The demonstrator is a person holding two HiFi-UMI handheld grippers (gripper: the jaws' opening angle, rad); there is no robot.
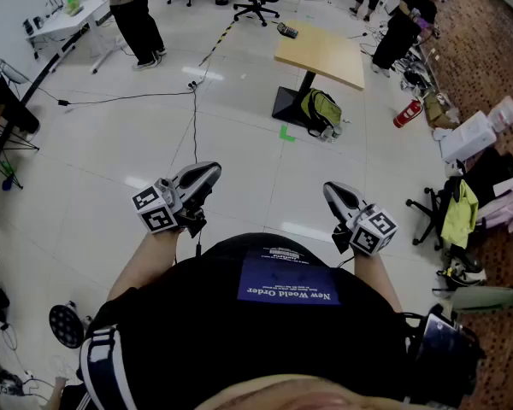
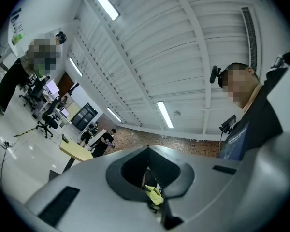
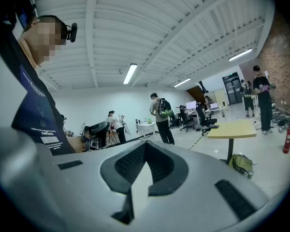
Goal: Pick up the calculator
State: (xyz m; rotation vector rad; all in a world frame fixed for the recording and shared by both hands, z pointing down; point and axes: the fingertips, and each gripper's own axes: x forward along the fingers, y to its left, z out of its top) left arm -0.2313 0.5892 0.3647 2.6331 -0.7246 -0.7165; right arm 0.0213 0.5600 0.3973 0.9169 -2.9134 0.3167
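Note:
The calculator (image 1: pixel 287 31) is a small dark slab lying on the far left corner of a light wooden table (image 1: pixel 325 58), several steps ahead across the floor. In the left gripper view it shows as a dark speck (image 2: pixel 64 138) on that table's edge. Both grippers are held close to my body, far from the table. The left gripper (image 1: pixel 212 171) points forward and slightly up, its jaws shut and empty (image 2: pixel 147 150). The right gripper (image 1: pixel 329 188) is about level, its jaws also together with nothing in them (image 3: pixel 145 144).
A yellow-green backpack (image 1: pixel 322 109) leans against the table's black base. A red fire extinguisher (image 1: pixel 406 114) lies to its right. A cable (image 1: pixel 192 118) runs along the floor ahead. A person (image 1: pixel 137 15) stands far left, others beyond the table. Chairs and clutter line the right side (image 1: pixel 457 207).

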